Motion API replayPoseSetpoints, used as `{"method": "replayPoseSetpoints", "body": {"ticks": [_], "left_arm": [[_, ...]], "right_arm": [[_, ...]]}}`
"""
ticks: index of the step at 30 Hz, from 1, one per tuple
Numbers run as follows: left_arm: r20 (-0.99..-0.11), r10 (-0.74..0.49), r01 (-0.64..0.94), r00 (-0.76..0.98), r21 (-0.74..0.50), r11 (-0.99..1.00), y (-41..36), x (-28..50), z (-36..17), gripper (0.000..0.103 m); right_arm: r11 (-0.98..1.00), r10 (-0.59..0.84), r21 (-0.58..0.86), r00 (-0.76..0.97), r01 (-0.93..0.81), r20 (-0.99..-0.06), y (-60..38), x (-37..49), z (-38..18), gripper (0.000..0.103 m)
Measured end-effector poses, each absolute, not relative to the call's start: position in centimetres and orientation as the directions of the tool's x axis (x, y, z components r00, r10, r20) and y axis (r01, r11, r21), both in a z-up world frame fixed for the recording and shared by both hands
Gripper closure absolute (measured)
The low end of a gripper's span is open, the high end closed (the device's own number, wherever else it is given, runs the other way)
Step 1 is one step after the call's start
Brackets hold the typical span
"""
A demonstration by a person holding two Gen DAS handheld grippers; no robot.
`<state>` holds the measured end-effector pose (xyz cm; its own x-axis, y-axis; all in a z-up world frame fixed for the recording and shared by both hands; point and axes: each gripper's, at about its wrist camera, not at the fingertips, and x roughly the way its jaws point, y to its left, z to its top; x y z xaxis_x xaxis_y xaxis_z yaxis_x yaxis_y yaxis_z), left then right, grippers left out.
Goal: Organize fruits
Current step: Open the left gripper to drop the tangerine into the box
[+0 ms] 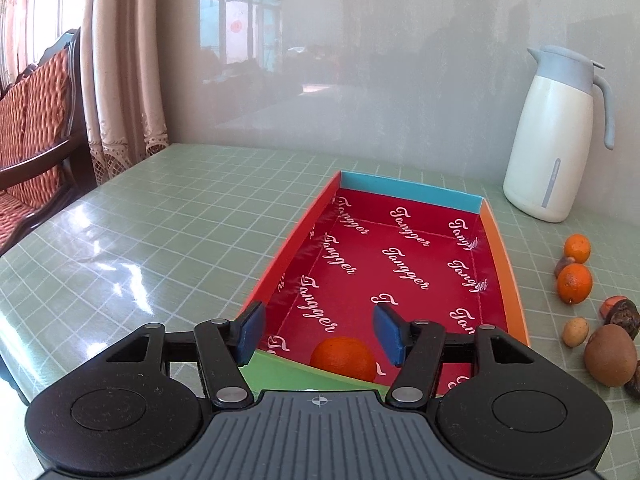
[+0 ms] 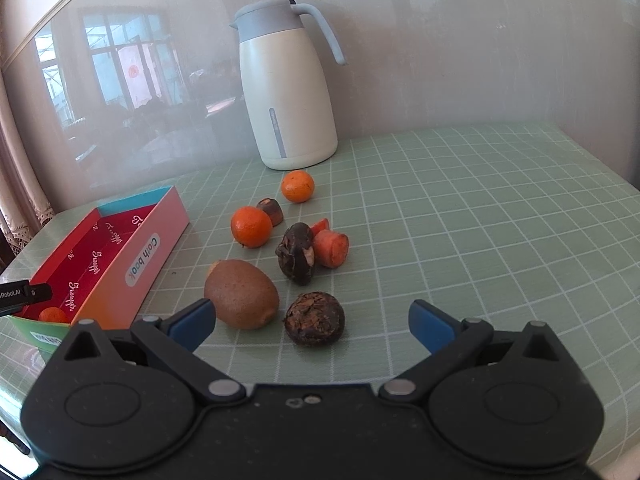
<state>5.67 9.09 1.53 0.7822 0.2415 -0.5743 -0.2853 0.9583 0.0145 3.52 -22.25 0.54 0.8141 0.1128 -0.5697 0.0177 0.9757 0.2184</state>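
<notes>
Right wrist view: right tongs (image 2: 312, 322) gape wide, empty, over the brown fuzzy kiwi (image 2: 241, 294); left tongs (image 1: 318, 334), open, above the boxed tangerine (image 1: 344, 358). Next, I'd guess, grasp the kiwi.

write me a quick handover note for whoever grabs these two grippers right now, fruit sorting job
Left gripper: open, empty, poised over the near end of the box.
Right gripper: open, empty, facing the loose pile on the table.
Done: one orange lies in the box at its near end.
Left on the table, right of the box: kiwi and a dark round fruit nearest the right gripper, another dark fruit, two oranges, carrot pieces and a small brown piece.
The jug stands behind the pile; not part of the job.
</notes>
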Motion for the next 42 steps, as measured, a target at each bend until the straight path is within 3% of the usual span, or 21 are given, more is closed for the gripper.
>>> {"method": "replayPoseSetpoints", "body": {"ticks": [17,28,31,36,42], "left_arm": [[-0.579,0.244,-0.285,0.778,0.020,0.958,8.6,6.0,1.3,0.043],[-0.581,0.242,-0.292,0.777,0.009,0.956,8.7,6.0,1.4,0.043],[-0.574,0.249,-0.299,0.780,0.008,0.954,8.7,5.9,1.6,0.035],[-0.514,0.285,-0.308,0.809,0.042,0.951,8.2,4.8,2.7,0.011],[-0.453,0.315,-0.312,0.834,0.083,0.946,8.6,2.3,4.0,0.008]], "right_arm": [[0.985,-0.034,0.121,0.826,0.123,-0.563,-23.0,3.3,0.7,0.000],[0.989,-0.056,0.082,0.822,0.124,-0.567,-22.4,3.4,0.7,0.000],[0.989,-0.055,0.081,0.821,0.123,-0.569,-22.4,3.4,0.7,0.000],[0.990,-0.054,0.077,0.814,0.120,-0.578,-22.3,3.8,0.5,0.000],[0.991,-0.050,0.069,0.806,0.112,-0.589,-22.1,4.7,-0.2,0.000]]}}
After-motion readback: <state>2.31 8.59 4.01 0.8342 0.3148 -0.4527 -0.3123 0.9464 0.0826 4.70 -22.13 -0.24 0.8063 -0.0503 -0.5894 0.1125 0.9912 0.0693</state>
